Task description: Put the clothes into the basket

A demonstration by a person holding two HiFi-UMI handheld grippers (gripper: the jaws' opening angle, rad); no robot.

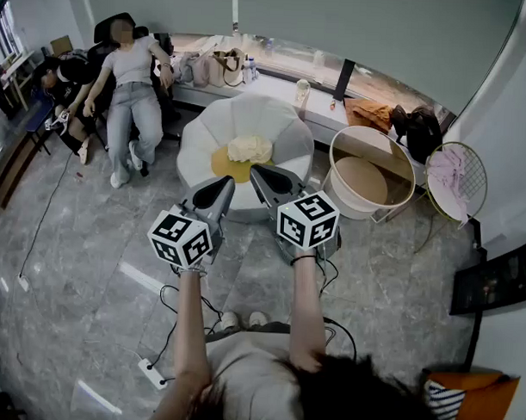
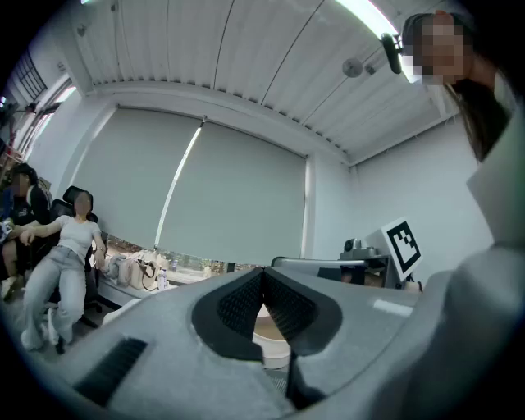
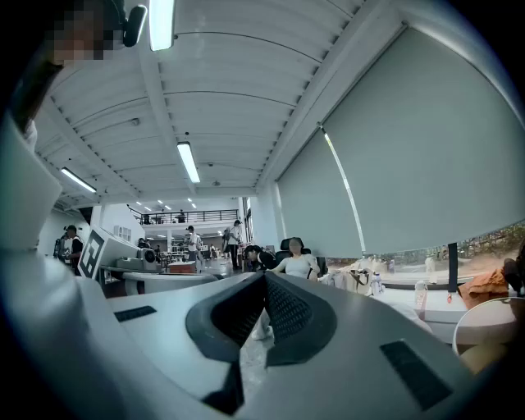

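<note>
Presently, as laid out:

- Left gripper (image 1: 222, 188): held level out in front of the person, jaws pressed together at the tips, nothing between them.
- Right gripper (image 1: 262, 175): alongside the left and just apart from it, also level, jaws pressed together and empty.
- Cream garment (image 1: 250, 148): a crumpled heap on a yellow cushion (image 1: 221, 165), which lies on a white round chair (image 1: 283, 128). It sits just beyond both gripper tips and neither touches it.
- Basket (image 1: 343, 197): white and round, standing upright on the floor just right of the chair. It has a beige bottom and no clothes show in it.
- Wire basket (image 1: 475, 182): further right, holding a pink cloth (image 1: 448, 172).
- Ledge (image 1: 322, 121): behind the chair, bearing an orange cloth (image 1: 370, 114) and some bags.
- Seated person (image 1: 130, 80): far left, reclining in a dark chair.
</note>
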